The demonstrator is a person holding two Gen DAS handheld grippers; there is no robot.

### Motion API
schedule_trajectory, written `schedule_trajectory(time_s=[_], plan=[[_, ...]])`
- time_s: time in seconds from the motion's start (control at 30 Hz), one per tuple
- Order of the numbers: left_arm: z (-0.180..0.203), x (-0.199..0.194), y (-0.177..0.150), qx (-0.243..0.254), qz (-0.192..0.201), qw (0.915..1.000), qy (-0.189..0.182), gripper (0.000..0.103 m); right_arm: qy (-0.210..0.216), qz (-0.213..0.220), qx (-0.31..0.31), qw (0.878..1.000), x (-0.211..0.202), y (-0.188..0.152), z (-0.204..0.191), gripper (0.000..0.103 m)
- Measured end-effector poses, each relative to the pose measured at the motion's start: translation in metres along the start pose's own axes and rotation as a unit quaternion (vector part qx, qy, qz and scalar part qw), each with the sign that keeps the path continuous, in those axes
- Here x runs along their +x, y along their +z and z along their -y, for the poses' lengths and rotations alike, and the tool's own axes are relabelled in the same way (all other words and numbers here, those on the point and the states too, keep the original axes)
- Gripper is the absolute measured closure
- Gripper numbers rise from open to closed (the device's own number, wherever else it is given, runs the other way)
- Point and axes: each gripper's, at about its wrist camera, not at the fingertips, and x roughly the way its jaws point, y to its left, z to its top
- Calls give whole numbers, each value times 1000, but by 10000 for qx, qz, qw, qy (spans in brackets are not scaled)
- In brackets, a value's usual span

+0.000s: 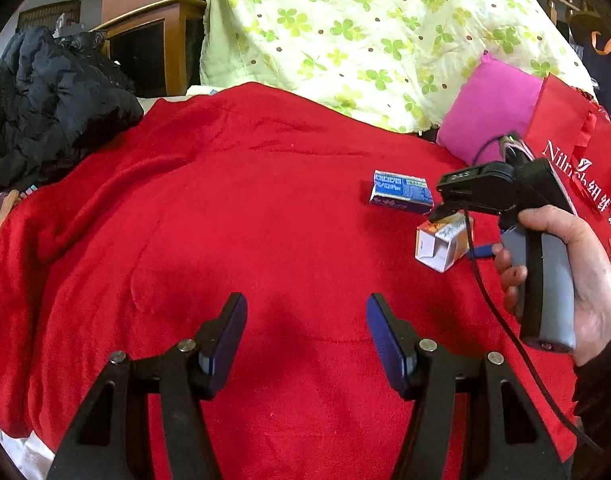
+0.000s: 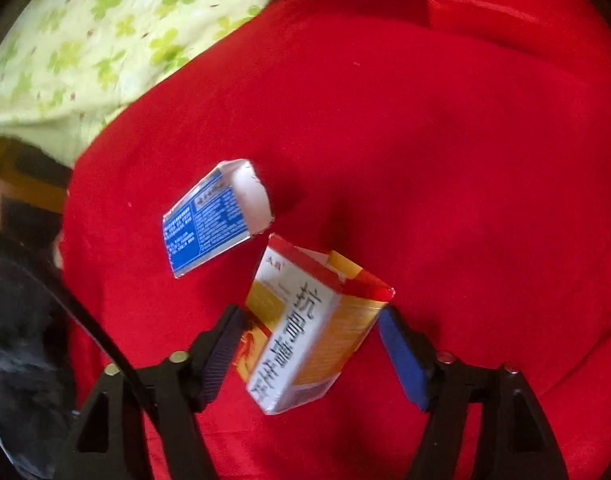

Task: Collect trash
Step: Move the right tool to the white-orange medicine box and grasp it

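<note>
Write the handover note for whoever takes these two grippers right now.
Left gripper: open, empty, over the red blanket.
Right gripper: open, jaws on either side of the orange-and-white box; the left pad looks to be touching it, the right is apart, so no grip yet.
Blue box: lying on the blanket just beyond, open-ended.
Red bag: at the blanket's right edge.
Done: nothing visibly collected.
Left: both boxes.

Left tool (image 1: 306, 334) open over red blanket (image 1: 209, 208), blue carton (image 1: 401, 192), orange box (image 1: 443, 242), red bag (image 1: 581, 160)
</note>
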Motion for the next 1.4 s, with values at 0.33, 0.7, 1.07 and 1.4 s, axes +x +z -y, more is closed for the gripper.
schedule_trajectory(time_s=[0.33,0.7,1.07,1.4], plan=[[-8,6,7,6,-65,9999,93,40,603,202,-776,9950,-4,-18,-3,45],[9,53,49,225,-365,9990,-130,40,1177,484,-538,9904,-29,-13,89,68],[-4,23,29,-192,-282,9989,-320,40,1023,569,-709,9906,-45,-13,18,19],[-42,17,28,-397,-208,9989,-153,40,-938,647,-993,9885,19,-26,-32,25]])
